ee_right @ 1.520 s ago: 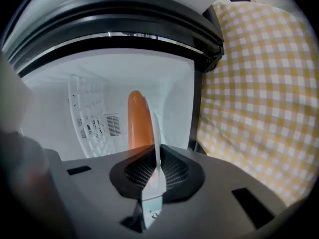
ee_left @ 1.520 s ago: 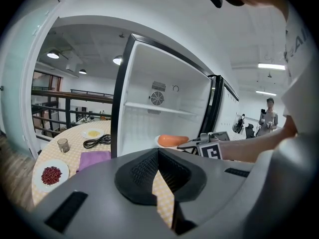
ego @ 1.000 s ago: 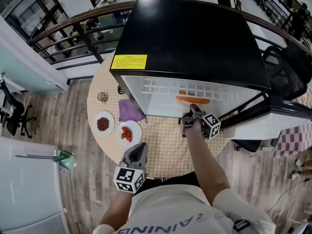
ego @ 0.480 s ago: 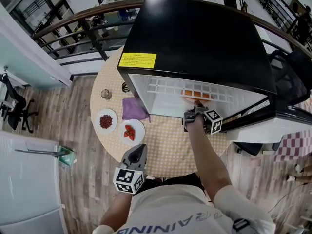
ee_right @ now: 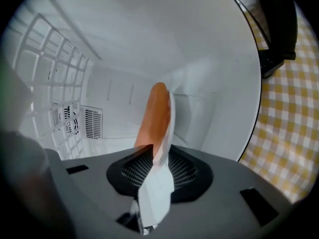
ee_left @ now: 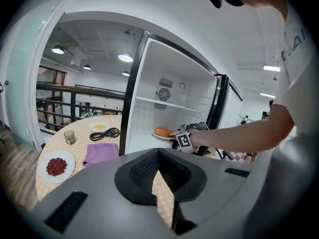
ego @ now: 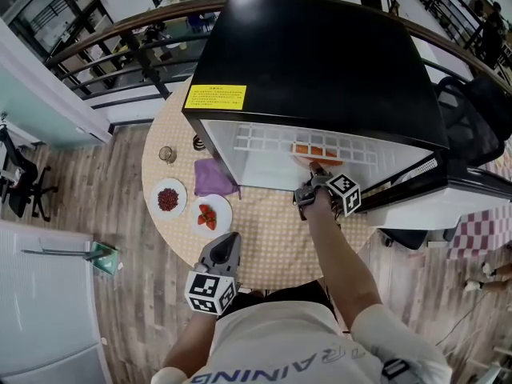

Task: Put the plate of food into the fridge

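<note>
The white plate (ee_right: 158,183) with a long orange piece of food (ee_right: 157,118) is inside the open fridge (ego: 320,62), under its wire shelf. My right gripper (ee_right: 160,156) reaches into the fridge's mouth. Its jaws have just been opening, and the plate's rim still lies between them with a dark gap beside it. In the head view the plate (ego: 316,157) shows just beyond the right gripper (ego: 314,173). My left gripper (ego: 228,242) hangs shut and empty at the table's near edge, pointing at the fridge. The left gripper view shows the plate (ee_left: 162,133) at the right gripper (ee_left: 179,137).
On the round checked table (ego: 272,246) left of the fridge lie a purple cloth (ego: 214,179), a plate of red beans (ego: 168,199), a plate of strawberries (ego: 210,216) and a glass (ego: 167,154). The fridge door (ego: 432,184) stands open at the right. A railing runs behind.
The plate has gone slightly deeper under the fridge's shelf, and the right gripper has rolled a little at the fridge's mouth. The left gripper has stayed put.
</note>
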Available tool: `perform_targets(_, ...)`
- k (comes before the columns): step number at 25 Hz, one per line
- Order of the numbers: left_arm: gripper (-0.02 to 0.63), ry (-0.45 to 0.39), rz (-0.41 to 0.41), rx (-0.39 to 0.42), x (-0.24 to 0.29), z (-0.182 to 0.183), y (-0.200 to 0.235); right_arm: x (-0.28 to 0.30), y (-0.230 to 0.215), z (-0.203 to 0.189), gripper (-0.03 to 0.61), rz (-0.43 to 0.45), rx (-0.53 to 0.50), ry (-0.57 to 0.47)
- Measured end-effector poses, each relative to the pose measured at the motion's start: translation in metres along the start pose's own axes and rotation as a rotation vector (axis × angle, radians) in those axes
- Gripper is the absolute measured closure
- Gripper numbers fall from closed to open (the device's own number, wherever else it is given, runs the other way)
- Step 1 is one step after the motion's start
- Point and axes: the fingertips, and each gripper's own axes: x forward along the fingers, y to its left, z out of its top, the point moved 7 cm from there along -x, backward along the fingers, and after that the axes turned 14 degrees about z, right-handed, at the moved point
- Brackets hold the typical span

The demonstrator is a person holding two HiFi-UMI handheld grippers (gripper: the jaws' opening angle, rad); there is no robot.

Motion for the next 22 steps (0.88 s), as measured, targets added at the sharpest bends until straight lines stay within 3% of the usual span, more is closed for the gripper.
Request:
perform_targets(7, 0.606, -0.004, -0.007, 0.005, 0.002, 0.001, -0.001, -0.006, 0.003, -0.011, 0.446, 0.035, -0.112, 0.109)
perform_targets(17, 0.606, -0.012, 0.017, 0.005, 0.002, 0.001, 0.009, -0.018, -0.001, -0.019, 0.443, -0.101, -0.368, 0.289)
perform_targets(22, 0.606, -0.008, 0.018, 0.003, 0.000, -0.002, 0.010, -0.022, 0.000, -0.018, 0.432, -0.124, -0.486, 0.370)
